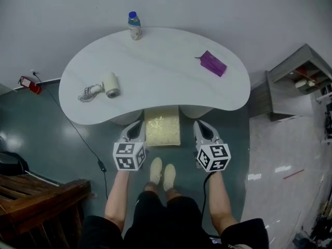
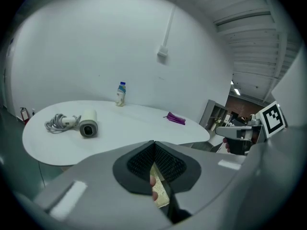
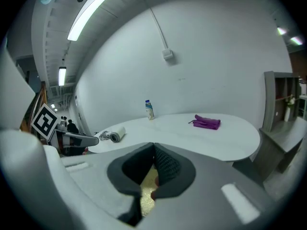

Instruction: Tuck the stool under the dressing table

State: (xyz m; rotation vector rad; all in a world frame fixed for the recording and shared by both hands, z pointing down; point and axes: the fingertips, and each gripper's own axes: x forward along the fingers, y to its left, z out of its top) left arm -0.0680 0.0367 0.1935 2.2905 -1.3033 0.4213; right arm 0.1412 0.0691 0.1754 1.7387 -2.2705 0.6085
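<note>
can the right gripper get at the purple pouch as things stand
Probably yes: only bare table lies between the right gripper and the purple pouch, though that gripper's jaws are shut.

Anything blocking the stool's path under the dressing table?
Nothing visible. The stool lines up with the gap between the two pedestals, and its far end is hidden by the dressing table front edge. The space further under is hidden. Left tongs and right tongs are shut and empty, flanking it.
</note>
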